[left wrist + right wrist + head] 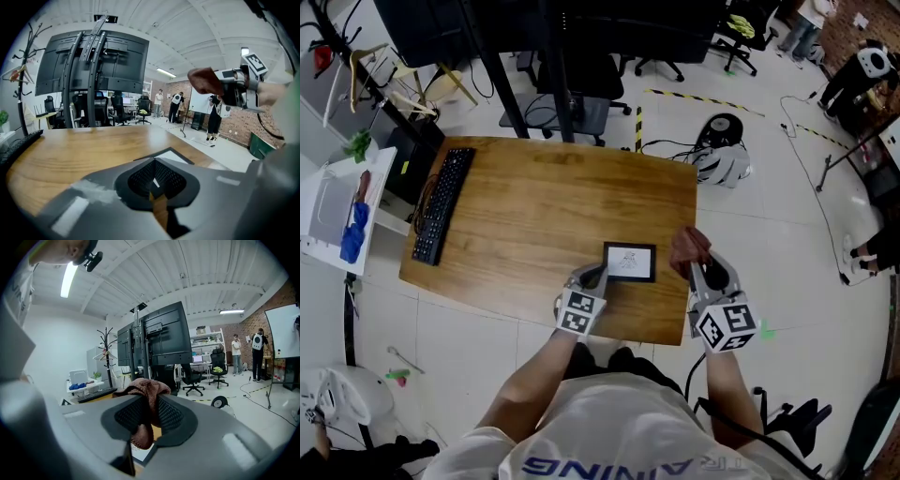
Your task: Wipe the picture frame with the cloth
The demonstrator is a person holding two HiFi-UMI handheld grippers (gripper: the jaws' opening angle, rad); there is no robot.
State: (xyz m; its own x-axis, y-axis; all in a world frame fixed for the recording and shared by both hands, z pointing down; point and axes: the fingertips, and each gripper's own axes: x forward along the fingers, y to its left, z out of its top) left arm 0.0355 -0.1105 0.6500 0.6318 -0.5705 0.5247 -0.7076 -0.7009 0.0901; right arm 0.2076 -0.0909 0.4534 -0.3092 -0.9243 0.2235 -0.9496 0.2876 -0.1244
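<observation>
We clamp left claw (154, 182) on picture frame (630, 262) edge, against sliding on wooden surface (534, 206); right claw (149, 416) grips brown cloth (143, 389) beside frame, ready for wiping.

Left gripper view: the body of my left tool (154, 161) blocks most of the picture frame (174, 153). Only one far corner shows past the closed tips.

Right gripper view: the cloth (143, 392) and my right tool (143, 418) cover the frame, leaving a pale sliver low down. The cloth's middle is buried between the jaws.

Head view: the drawing in the frame is too small to read. My forearms cover part of the tabletop's (516, 216) near edge.
</observation>
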